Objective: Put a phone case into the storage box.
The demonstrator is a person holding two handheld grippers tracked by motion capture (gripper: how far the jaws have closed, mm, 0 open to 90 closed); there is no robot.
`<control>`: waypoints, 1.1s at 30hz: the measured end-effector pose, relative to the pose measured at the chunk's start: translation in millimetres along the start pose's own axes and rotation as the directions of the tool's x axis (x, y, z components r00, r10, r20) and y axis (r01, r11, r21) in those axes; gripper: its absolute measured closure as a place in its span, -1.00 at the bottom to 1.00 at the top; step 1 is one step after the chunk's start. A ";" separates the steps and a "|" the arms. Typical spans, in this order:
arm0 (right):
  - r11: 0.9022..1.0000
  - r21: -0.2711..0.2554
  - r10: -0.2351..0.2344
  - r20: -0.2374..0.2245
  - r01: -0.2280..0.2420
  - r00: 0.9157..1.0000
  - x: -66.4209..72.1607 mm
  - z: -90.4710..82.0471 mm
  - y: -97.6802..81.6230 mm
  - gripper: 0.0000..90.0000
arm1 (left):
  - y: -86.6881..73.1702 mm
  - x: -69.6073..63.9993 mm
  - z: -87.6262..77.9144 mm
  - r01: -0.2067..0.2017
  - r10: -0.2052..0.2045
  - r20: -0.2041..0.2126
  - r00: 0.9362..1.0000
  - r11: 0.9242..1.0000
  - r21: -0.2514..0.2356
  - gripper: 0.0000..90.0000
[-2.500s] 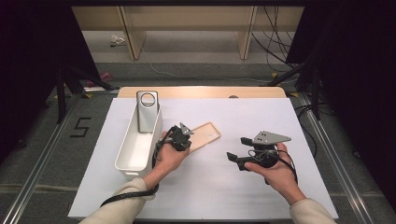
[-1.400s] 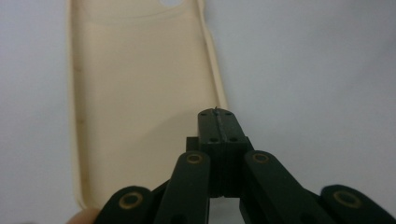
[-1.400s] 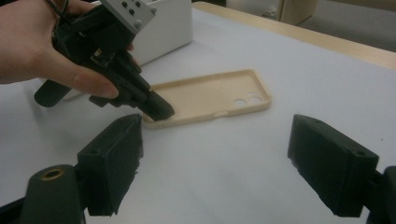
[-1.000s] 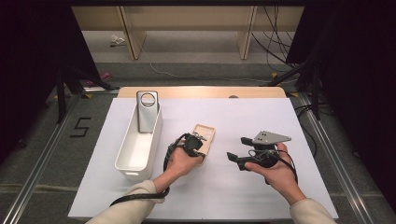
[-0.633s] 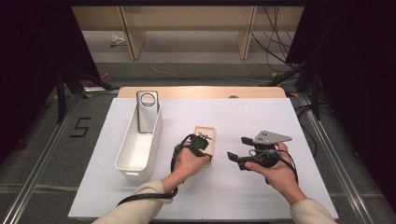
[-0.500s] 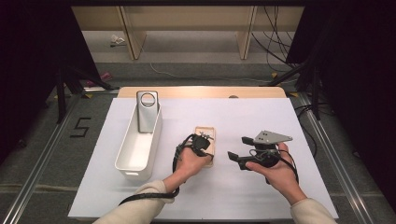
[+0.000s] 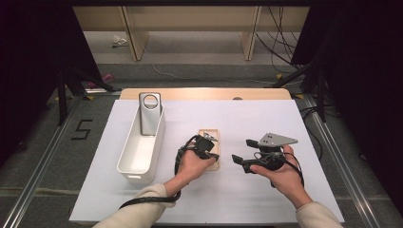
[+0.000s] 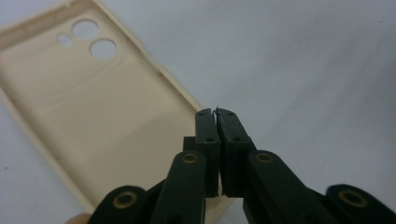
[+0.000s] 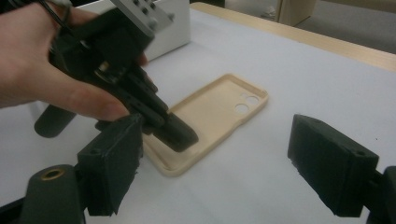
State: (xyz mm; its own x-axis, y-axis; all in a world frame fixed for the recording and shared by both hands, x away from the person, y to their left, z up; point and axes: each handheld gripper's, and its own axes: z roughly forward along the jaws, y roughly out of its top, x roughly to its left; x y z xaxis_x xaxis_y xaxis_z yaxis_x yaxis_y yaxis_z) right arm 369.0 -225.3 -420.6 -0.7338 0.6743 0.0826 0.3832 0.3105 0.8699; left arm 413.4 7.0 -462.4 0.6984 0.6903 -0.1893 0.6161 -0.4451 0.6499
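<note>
Here the left tongs point(image 8: 217, 111) hover nearly closed, empty, over the beige phone case point(image 8: 93, 107) on the surface point(image 7: 304, 118) — right tongs point(image 9: 215, 163) gape wide, empty.

Phone case point(image 7: 209, 148) no longer angled beside white bin point(image 7: 140, 147) with far end toward 2 o'clock; now at tabletop centre, long axis toward 12 o'clock. Left hand-held gripper point(image 8: 217, 112) moved with it toward 3 o'clock, away from bin. Its jaws, just parted a sliver, over case's near edge.
</note>
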 end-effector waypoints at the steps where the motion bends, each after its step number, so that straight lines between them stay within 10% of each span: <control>1: 1.000 0.001 -0.001 -0.001 0.001 1.000 -0.1 0.1 -0.1 -0.58 | -0.5 0.4 -5.6 -0.016 0.016 -0.003 1.000 1.000 -0.015 0.89; 9: 1.000 0.008 -0.002 -0.004 0.002 1.000 1.0 2.5 -0.6 -0.58 | -3.4 10.9 -57.4 -0.069 0.071 0.008 0.997 0.985 -0.157 0.27; 18: 1.000 0.021 -0.014 -0.004 0.014 1.000 1.7 2.9 -1.3 -0.58 | -20.8 17.2 -109.3 -0.144 0.139 -0.038 0.989 0.935 -0.325 -0.65; 33: 0.991 0.102 -0.078 -0.071 0.085 0.994 8.9 13.6 -2.2 -0.55 | -71.5 45.3 -161.2 -0.176 0.141 -0.119 0.983 0.906 -0.385 -1.00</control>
State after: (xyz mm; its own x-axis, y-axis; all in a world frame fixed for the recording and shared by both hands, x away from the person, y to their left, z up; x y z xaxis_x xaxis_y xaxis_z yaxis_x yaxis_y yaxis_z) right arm 369.2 -210.9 -428.5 -0.7992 0.5990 0.0490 0.3751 0.4334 0.8194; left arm 342.2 162.0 -398.8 0.7298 0.6836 -0.0074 0.2946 -0.3048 0.9057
